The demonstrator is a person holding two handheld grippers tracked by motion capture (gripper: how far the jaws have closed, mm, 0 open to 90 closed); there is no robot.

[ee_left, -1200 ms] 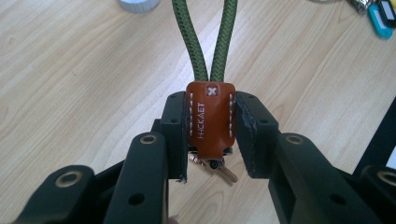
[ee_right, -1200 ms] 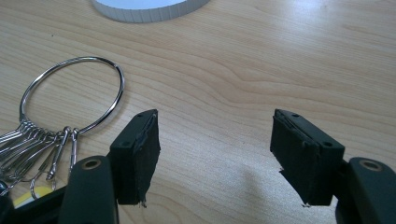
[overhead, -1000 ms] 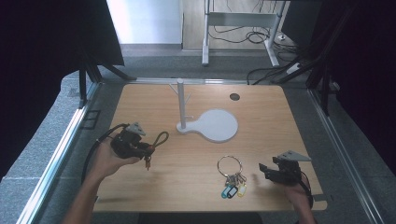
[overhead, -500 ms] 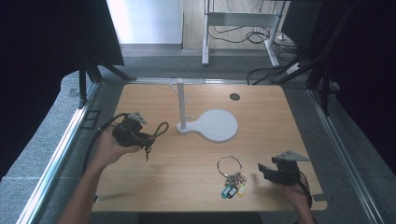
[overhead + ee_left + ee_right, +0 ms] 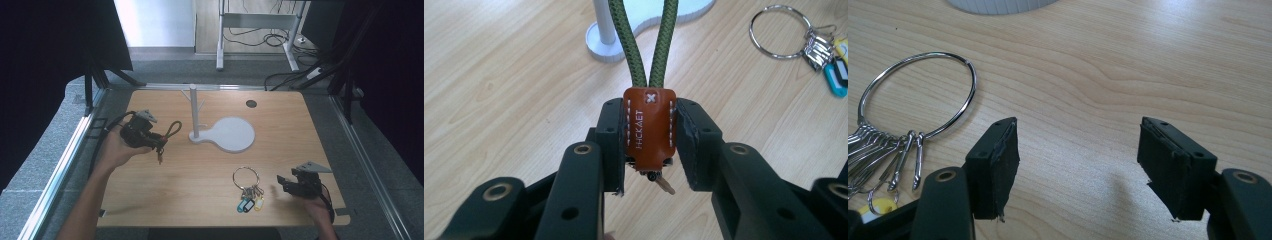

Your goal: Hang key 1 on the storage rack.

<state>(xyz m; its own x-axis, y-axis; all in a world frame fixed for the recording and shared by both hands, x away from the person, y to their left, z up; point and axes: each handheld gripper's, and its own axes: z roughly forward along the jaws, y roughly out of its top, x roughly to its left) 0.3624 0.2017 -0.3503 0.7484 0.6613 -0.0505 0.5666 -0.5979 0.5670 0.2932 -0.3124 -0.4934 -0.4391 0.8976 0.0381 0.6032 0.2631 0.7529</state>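
Two tools, one loaded: your left tool (image 5: 156, 142) has lifted the green braided cord loop with its tan stitched leather tab (image 5: 649, 130) off the pale wood-grain bench (image 5: 200, 175) and nearer the white peg stand (image 5: 194, 111).
Hanging looks next. Your right tool (image 5: 1078, 165) rests unmoved, gaping and empty, beside the steel key ring with plastic tags (image 5: 247, 185).
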